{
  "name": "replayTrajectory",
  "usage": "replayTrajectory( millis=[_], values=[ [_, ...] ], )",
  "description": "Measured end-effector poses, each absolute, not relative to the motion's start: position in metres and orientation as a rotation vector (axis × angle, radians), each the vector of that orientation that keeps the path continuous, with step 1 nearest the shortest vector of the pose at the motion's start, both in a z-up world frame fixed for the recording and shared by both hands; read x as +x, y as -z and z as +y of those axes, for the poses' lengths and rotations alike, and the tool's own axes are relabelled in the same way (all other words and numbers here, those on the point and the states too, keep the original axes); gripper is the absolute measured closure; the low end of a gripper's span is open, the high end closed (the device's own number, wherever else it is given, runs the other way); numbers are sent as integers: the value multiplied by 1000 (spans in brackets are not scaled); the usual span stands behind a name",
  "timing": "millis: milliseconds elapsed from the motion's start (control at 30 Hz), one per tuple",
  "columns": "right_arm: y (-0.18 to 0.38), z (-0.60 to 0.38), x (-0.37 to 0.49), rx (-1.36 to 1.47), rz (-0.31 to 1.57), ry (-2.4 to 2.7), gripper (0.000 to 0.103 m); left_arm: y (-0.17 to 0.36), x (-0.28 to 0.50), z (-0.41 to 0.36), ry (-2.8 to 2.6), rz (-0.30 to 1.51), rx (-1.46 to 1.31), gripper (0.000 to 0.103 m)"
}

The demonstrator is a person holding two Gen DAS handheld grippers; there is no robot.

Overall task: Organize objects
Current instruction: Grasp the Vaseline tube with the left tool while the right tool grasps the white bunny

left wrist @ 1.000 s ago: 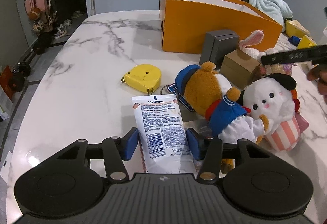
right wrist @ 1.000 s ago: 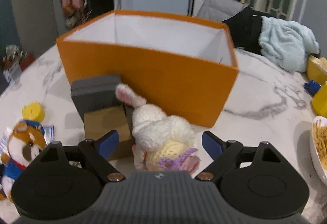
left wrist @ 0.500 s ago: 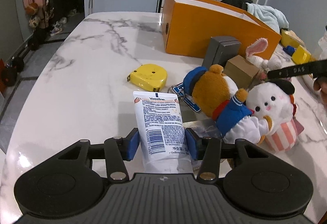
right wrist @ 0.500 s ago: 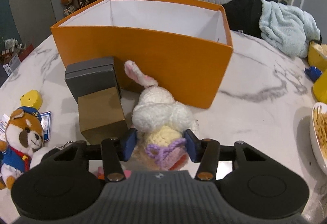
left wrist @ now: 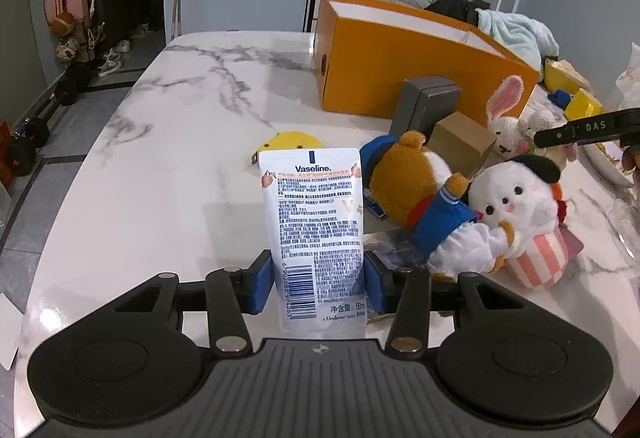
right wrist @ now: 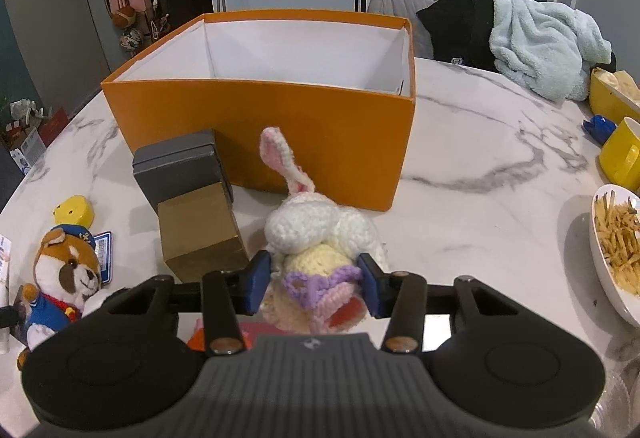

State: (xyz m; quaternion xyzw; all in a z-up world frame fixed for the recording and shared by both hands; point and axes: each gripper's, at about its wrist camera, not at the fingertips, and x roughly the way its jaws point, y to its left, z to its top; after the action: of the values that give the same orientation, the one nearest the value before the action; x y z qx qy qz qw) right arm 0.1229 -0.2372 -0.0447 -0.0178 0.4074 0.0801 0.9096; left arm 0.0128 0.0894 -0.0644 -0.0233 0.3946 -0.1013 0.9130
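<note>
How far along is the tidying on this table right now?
Nothing looks packed: the visible inside of the orange box is bare. In hand: the left gripper clamps the white Vaseline tube, and the right gripper the crocheted bunny. Left: the two plush toys, grey and brown boxes, and yellow tape measure.

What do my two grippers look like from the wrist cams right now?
Both match: the left gripper and right gripper have matte black ribbed bodies, two round black discs, black linkage arms with metal pivot screws, and blue-padded jaws. No cables or sleeves are visible.
</note>
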Motion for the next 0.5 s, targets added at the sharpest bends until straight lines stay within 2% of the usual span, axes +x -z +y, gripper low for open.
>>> replayTrajectory(
  millis=[500],
  values=[
    [27,-237,114,-17,826,-186,58,31,20,77,253,752,-30,49]
  ],
)
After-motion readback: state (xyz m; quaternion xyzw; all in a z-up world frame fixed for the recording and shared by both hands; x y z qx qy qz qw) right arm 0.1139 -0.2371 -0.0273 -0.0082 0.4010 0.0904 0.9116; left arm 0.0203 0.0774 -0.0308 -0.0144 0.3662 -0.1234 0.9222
